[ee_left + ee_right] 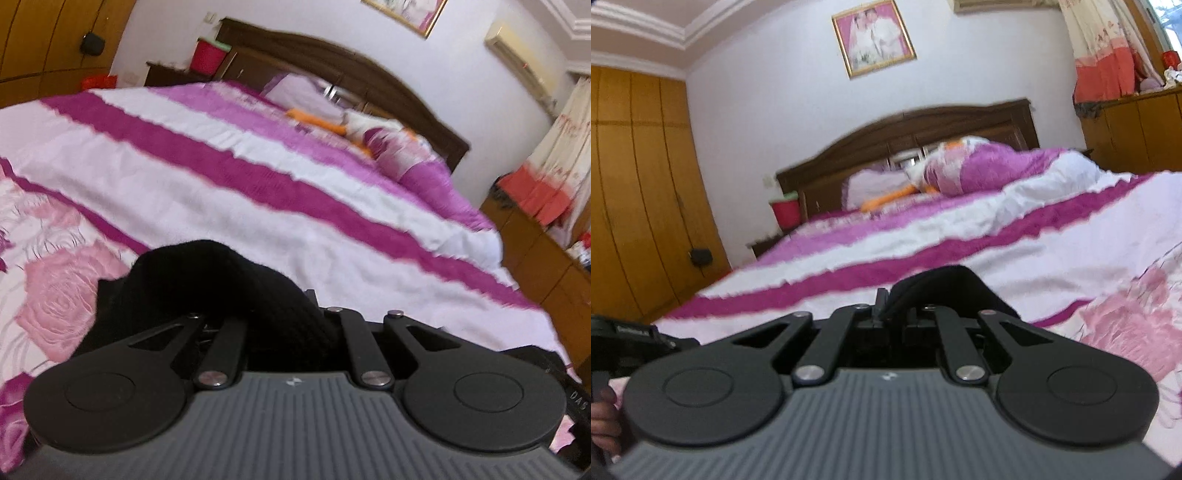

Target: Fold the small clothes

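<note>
left gripper closed on black garment, bunched over bedspread | right gripper pinching garment edge | right view only: wedding portrait; left only: air conditioner

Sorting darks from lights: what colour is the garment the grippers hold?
Black garment, with a ribbed knit texture; it shows best in the left wrist view.
</note>
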### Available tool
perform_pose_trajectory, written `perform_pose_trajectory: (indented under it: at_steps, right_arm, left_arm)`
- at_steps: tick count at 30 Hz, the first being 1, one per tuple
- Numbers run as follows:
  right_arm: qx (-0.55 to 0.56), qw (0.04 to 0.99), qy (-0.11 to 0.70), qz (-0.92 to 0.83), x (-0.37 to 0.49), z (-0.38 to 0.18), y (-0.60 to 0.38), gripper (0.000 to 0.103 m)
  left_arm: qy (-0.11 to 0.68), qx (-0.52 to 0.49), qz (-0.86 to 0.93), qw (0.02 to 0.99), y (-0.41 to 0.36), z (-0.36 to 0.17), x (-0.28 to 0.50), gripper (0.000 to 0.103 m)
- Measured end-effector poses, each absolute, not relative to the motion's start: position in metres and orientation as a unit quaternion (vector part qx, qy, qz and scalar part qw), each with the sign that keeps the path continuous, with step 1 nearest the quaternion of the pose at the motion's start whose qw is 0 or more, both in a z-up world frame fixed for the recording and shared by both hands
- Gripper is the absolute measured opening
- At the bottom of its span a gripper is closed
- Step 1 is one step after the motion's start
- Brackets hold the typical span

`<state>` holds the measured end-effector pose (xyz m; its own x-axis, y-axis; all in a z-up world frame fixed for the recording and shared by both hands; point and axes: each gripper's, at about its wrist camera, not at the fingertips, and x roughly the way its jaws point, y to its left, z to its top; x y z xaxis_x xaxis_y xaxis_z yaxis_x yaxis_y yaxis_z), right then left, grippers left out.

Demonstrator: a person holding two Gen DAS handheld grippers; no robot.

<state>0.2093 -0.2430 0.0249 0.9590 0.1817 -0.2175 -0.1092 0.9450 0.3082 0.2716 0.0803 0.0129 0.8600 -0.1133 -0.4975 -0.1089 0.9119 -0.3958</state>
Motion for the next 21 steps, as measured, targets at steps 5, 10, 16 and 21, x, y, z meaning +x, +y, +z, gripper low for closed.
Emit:
perform_pose_trajectory:
  at_steps: [5, 10, 16, 21]
  right_arm:
    - [0.146, 0.973, 0.167, 0.059, 0.236, -0.008, -0.242, 0.009]
    - [0.199, 0.953, 0.222, 0.056, 0.253, -0.037, -0.252, 0.011]
    - [0.232, 0.944, 0.227, 0.065, 0.253, -0.042, -0.258, 0.01]
    - [0.228, 0.94, 0.241, 0.076, 0.257, -0.034, -0.261, 0.012]
  left_arm:
    - [0.3, -0.203, 0.013, 0.932, 0.084, -0.031, 0.299, 0.012]
    - [0.297, -0.191, 0.012, 0.936, 0.083, -0.05, 0.302, 0.013]
    - [0.297, -0.167, 0.014, 0.94, 0.076, -0.046, 0.296, 0.013]
    - [0.302, -0.14, 0.022, 0.943, 0.071, -0.03, 0.283, 0.024]
